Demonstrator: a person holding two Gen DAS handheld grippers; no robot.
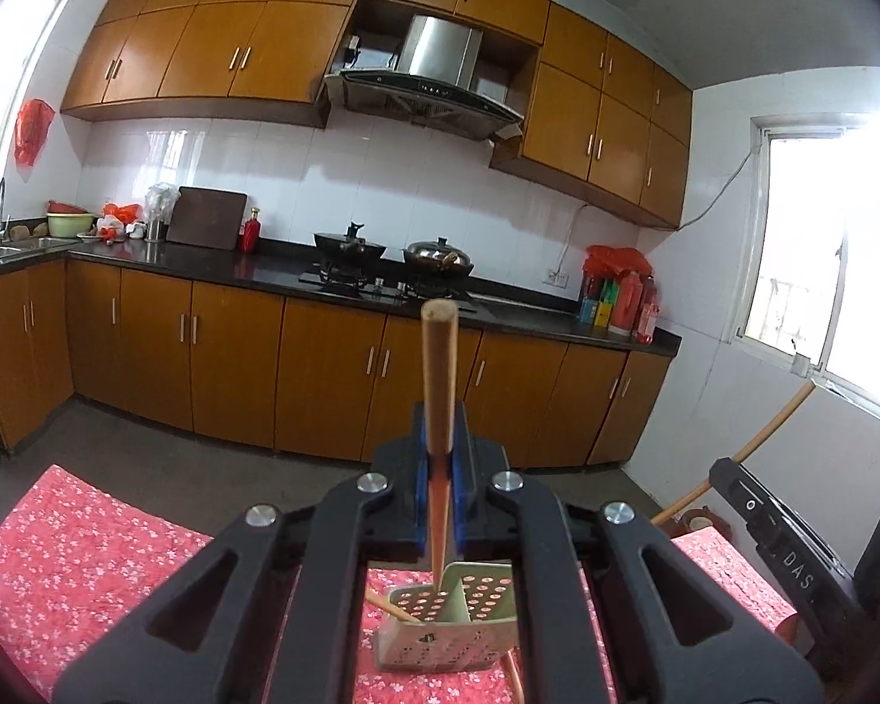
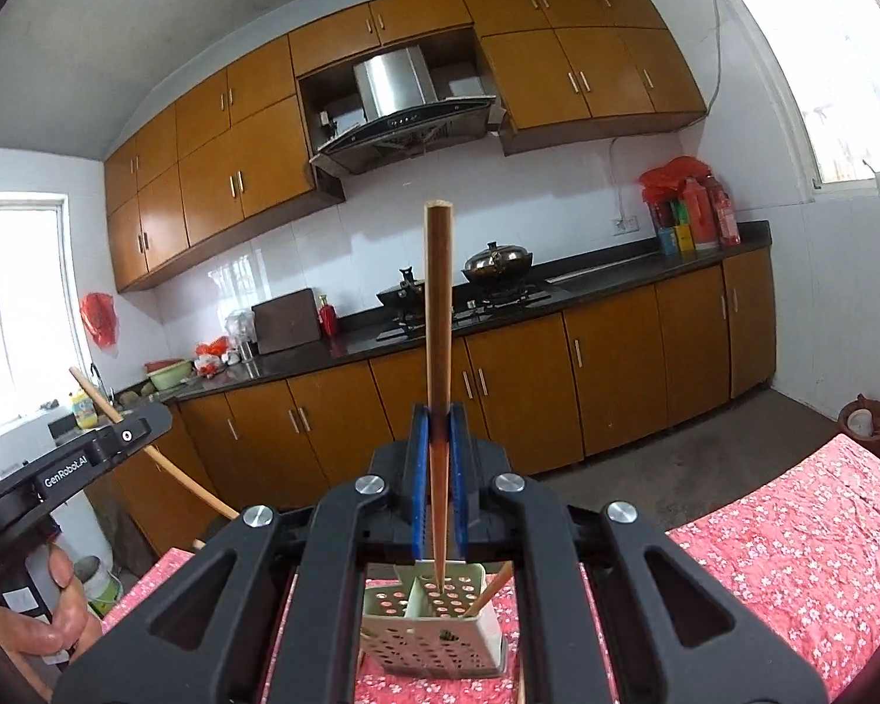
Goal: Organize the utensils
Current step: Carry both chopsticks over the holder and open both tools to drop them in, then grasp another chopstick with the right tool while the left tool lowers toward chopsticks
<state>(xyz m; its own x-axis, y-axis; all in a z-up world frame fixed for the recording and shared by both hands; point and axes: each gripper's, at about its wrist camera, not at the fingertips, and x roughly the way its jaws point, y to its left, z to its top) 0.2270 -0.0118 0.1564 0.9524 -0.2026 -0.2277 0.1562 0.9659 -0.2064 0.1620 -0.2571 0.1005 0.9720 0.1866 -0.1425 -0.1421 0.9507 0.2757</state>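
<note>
My left gripper (image 1: 438,457) is shut on a wooden chopstick (image 1: 438,375) that stands almost upright, its lower tip over a perforated metal utensil holder (image 1: 449,628) on the red floral cloth. My right gripper (image 2: 438,446) is likewise shut on a second wooden chopstick (image 2: 438,317), its tip inside the same utensil holder (image 2: 434,628). Another chopstick (image 2: 490,589) leans in the holder's right compartment. In the left wrist view the right gripper's body (image 1: 786,545) and its chopstick (image 1: 751,446) show at the right. The left gripper's body (image 2: 70,463) appears at the left of the right wrist view.
The table carries a red floral cloth (image 1: 88,557). Beyond it runs a kitchen counter (image 1: 276,270) with a stove and two pots (image 1: 440,258), a cutting board and bottles (image 1: 622,299). A person's hand (image 2: 58,616) grips the left tool.
</note>
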